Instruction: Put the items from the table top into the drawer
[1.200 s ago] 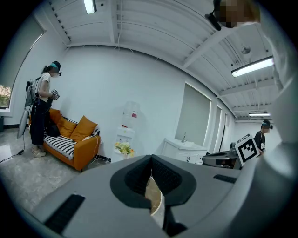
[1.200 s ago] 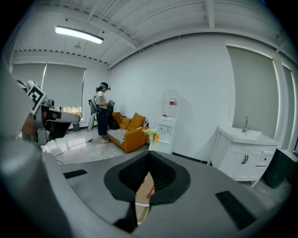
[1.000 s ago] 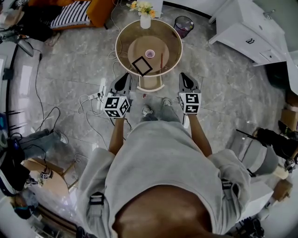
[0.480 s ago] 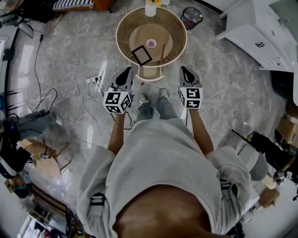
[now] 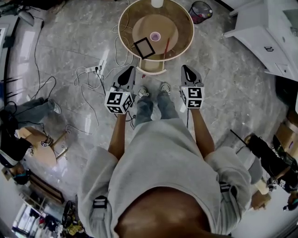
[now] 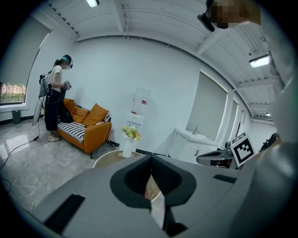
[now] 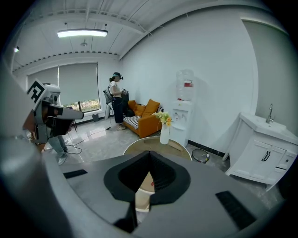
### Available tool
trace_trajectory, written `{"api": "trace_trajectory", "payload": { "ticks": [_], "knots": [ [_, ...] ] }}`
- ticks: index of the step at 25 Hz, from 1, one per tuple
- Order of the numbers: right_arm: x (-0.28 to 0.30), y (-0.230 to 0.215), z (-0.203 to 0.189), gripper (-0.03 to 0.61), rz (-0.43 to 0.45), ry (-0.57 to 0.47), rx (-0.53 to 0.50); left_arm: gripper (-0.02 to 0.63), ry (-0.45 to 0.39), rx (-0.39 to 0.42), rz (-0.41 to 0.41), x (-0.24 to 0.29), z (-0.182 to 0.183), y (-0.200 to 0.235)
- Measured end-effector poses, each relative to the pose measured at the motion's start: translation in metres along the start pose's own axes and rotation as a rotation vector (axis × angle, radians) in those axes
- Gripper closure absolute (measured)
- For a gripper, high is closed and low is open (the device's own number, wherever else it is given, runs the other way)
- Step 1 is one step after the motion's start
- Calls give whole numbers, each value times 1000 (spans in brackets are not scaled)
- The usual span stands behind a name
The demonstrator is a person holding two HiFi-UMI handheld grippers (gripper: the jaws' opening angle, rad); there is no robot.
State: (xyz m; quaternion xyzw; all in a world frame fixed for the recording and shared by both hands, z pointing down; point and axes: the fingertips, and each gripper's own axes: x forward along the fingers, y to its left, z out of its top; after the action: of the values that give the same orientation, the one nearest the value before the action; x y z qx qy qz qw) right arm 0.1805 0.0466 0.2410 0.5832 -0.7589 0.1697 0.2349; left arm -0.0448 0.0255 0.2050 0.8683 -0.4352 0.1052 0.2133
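Observation:
A round glass-topped table stands in front of me at the top of the head view. On it lie a black square frame, a small pink cup and a thin red stick. A beige drawer juts out of the table's near side. My left gripper and right gripper hang level with each other just short of the table, one on each side of the drawer. Both are shut with nothing between the jaws. In the gripper views the left gripper and right gripper point at the table.
A white vase of flowers stands at the table's far edge. A power strip and cables lie on the floor at left. A bin and a white cabinet stand at right. Another person stands by an orange sofa.
Both grippers have sunk a little and stay shut. The head view has shifted, so the table now lies higher in the picture.

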Motion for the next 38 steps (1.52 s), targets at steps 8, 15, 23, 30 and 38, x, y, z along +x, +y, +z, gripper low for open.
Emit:
{"api": "trace_trajectory", "payload": {
  "ticks": [8,15,23,30,38],
  "knots": [
    [24,11,-28,555,43,48,-6,597,22,-36,39,2,-28,14],
    [42,19,-44,555,69,74,-11,598,46,-63,47,9,-51,23],
    [64,21,-72,555,82,113,-8,598,98,-60,21,32,-86,34],
    [75,18,-115,555,80,171,8,597,149,-54,-4,46,-123,40],
    [85,11,-159,555,58,228,25,598,175,-62,-12,64,-159,55]
  ]
}}
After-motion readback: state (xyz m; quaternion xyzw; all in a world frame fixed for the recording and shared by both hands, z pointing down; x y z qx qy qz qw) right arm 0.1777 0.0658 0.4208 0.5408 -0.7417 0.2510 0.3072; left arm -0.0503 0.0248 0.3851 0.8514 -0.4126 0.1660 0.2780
